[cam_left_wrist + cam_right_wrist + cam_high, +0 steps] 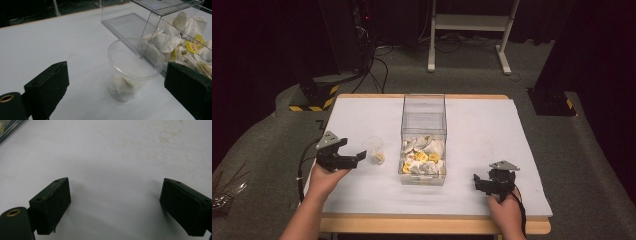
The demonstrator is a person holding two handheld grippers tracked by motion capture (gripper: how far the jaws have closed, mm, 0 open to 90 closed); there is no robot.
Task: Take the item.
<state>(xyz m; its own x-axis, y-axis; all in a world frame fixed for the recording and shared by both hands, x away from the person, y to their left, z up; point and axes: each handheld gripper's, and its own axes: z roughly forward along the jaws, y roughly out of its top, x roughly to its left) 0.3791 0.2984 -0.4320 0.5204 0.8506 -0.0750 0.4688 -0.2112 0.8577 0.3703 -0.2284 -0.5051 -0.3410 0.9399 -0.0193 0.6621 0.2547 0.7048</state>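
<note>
Tipping risk: left gripper [117,90] fingers wide, empty, near light cup [133,67]
Right gripper [115,207]: wide, empty, on worktop [112,152]

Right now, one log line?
left gripper: open, facing cup | cup: teabag inside | right gripper: open, over table | box: teabags

Dim, dark-walled room with grey carpet floor [562,150]. White-covered desk [492,125] with wooden edge in the middle. White metal frame legs [504,47] beyond it, black cables [377,65] trailing over the carpet. Black stand bases with yellow-black hazard tape [319,97] at left and right.
</note>
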